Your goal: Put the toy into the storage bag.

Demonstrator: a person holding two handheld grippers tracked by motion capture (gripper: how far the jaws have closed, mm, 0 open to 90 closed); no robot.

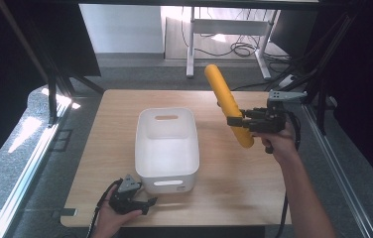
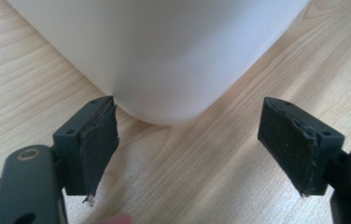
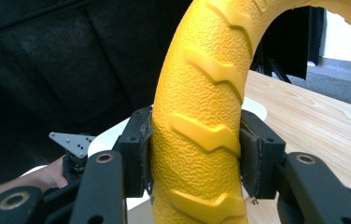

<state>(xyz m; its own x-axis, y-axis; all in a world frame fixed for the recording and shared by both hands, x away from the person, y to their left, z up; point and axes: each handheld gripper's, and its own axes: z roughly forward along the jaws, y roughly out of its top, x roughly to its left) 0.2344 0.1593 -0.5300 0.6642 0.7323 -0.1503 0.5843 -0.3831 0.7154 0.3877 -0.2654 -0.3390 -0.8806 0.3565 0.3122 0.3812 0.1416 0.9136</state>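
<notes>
While the right gripper [image 1: 235, 121] is clamped on the yellow ring [image 1: 228, 106], it holds the thing up in the air, right of the white bin [image 1: 166, 173] and above the table [image 1: 234, 183]. In the right gripper view both pads press the ring's [image 3: 197, 140] flanks, w/ the raised tread pattern running between them, so the grip looks firm, roughly mid-band (the high view shows the ring edge-on, like a tilted yellow bar, top end leaning away toward the far edge of the table).

Beyond the ring sits the bin: rounded corners, slot handles at both short ends, and nothing visible inside from the high view. It lies near the middle of the table, long axis running away from the person.

The left gripper [image 1: 151, 203] rests low at the near-left of the table, jaws spread wide w/ nothing between them. In the left gripper view the bin's [image 2: 164, 56] near corner sits just ahead of the jaws, one pad [image 2: 100, 140] almost against the wall; can't tell if it actually touches.

Progress, as I judge it: the pick-up is done, the ring is off the table and secured. Left to do, prob. carry it leftward over the bin, lower it in and release. The left gripper seems placed to steady the bin, but hasn't gripped it yet.
</notes>
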